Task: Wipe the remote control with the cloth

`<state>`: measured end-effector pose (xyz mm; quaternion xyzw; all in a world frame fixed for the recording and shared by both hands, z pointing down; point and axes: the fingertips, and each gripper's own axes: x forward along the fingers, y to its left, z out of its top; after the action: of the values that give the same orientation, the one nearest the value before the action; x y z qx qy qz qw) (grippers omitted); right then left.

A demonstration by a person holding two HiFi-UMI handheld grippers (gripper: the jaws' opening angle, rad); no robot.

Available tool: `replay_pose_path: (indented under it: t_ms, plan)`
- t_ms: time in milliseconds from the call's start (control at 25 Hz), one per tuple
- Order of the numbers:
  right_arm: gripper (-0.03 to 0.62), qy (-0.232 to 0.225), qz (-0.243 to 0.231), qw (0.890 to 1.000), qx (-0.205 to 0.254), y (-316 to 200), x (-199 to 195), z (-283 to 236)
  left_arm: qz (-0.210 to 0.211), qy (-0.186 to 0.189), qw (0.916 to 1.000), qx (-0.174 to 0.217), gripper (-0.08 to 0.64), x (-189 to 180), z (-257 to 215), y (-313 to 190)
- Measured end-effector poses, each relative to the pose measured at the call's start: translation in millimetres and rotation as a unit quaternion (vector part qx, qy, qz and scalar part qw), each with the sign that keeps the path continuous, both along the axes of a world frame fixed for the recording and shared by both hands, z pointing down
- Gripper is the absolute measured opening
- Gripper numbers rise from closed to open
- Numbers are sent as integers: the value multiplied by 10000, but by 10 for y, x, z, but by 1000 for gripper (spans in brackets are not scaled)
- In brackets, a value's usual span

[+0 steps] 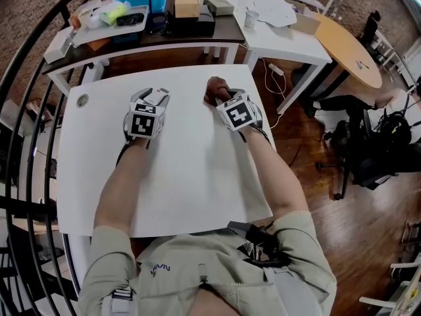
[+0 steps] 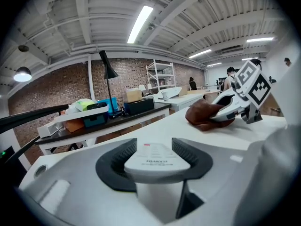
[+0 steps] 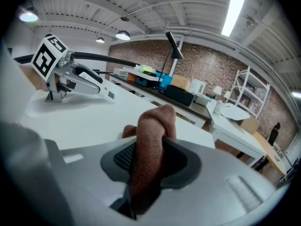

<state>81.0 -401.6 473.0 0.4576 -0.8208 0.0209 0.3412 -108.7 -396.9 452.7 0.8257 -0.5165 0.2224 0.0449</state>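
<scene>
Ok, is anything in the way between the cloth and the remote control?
Nothing visible. The right tool grips the brown cloth, the left tool grips the remote control, and only bare white table lies between them.

Brick wall [image 2: 61, 86], wood floor [image 1: 316, 196], white tbl [image 1: 197, 176], strip light [image 2: 140, 23] & blk lamp [image 2: 109, 72].

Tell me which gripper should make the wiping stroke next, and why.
Right. The right gripper is shut on the cloth, close beside the left gripper, which grips the remote control and likely should only steady it.
</scene>
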Motion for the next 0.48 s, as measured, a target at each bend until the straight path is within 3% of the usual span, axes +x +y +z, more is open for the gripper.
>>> replay_pose_path:
  t_ms: [200, 480]
  plan:
    - [115, 40, -44, 9999, -147, -9, -40, 55, 14, -175, 9997, -140, 241, -27, 56, -20]
    - [120, -14, -33, 9990, -453, 15, -10, 170, 59, -360, 9974, -618, 241, 23, 183, 54]
